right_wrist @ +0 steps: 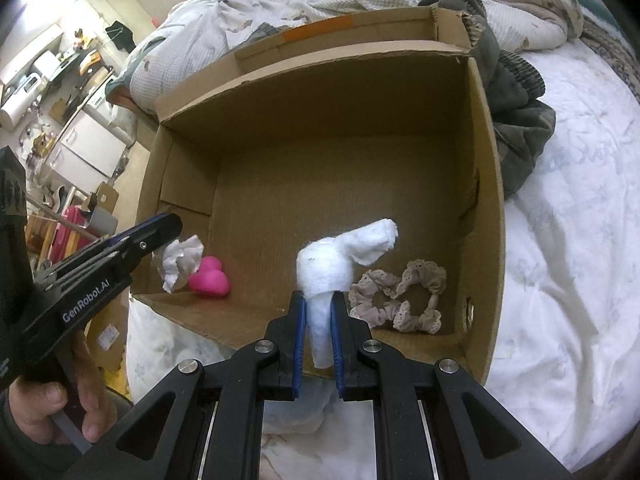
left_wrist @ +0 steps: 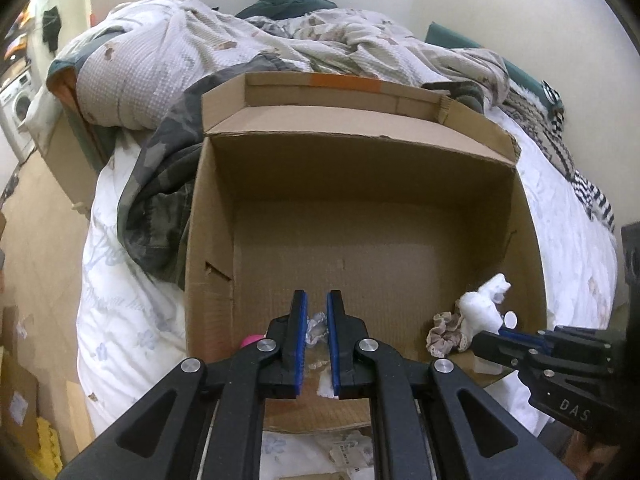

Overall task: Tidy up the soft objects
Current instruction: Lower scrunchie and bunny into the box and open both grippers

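An open cardboard box (left_wrist: 360, 168) (right_wrist: 486, 184) sits on the bed. My left gripper (left_wrist: 317, 300) is shut on a crumpled white cloth (left_wrist: 316, 330) over the box's near left corner; it also shows in the right wrist view (right_wrist: 180, 258). A pink heart-shaped sponge (right_wrist: 210, 278) lies in that corner, just below the cloth. My right gripper (right_wrist: 319, 298) is shut on a rolled white cloth (right_wrist: 326, 272) (left_wrist: 484, 304) above the box's near edge. A lace-trimmed scrunchie (right_wrist: 400, 296) (left_wrist: 444, 332) lies in the near right corner.
A rumpled duvet (left_wrist: 180, 52) and a dark camouflage garment (left_wrist: 160, 184) lie behind and left of the box. White floral sheet (right_wrist: 568, 240) is right of it. Floor with boxes (left_wrist: 24, 360) and appliances (right_wrist: 88, 140) is to the left.
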### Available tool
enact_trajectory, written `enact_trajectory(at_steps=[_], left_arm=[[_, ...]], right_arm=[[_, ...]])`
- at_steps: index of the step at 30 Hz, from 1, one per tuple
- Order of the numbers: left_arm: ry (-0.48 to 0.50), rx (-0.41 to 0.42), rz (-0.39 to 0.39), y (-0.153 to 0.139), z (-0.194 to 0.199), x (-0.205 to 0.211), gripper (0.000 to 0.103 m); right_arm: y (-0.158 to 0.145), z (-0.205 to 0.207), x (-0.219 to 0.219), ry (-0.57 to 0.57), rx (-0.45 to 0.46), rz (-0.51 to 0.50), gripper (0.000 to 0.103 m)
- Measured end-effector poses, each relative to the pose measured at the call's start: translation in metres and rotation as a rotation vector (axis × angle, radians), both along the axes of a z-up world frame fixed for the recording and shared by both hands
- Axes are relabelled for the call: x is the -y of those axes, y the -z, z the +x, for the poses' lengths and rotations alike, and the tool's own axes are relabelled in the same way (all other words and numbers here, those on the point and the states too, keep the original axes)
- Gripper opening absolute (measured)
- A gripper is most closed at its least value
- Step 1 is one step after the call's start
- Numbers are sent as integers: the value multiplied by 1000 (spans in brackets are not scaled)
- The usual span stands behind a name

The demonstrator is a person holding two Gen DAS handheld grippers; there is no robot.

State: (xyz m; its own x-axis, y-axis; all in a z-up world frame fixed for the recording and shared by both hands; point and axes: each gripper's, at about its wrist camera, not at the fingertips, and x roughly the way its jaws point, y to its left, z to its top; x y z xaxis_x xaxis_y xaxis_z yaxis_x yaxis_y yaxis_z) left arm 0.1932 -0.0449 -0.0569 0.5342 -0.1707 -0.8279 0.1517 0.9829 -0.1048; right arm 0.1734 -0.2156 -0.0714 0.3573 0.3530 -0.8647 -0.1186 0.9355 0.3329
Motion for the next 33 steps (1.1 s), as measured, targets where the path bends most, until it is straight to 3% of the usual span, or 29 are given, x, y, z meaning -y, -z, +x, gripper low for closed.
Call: enact_trajectory(at_steps=[12, 14, 16, 18, 33], left_arm=[[-2, -39, 19, 7, 2, 1, 17], [-3, -31, 27, 6, 1, 1, 25], [-7, -20, 33, 4, -1, 2, 51], [-23, 5, 41, -1, -2, 1, 70], [-89, 19, 50, -10, -2, -9, 72]], right_arm=[[4, 1, -1, -7, -16, -9, 14], [5, 1, -2, -6, -18, -12, 14], [6, 1, -2, -5, -20, -14, 14], [6, 1, -2, -4, -20, -15, 14], [4, 2, -2, -4, -9, 9, 14]])
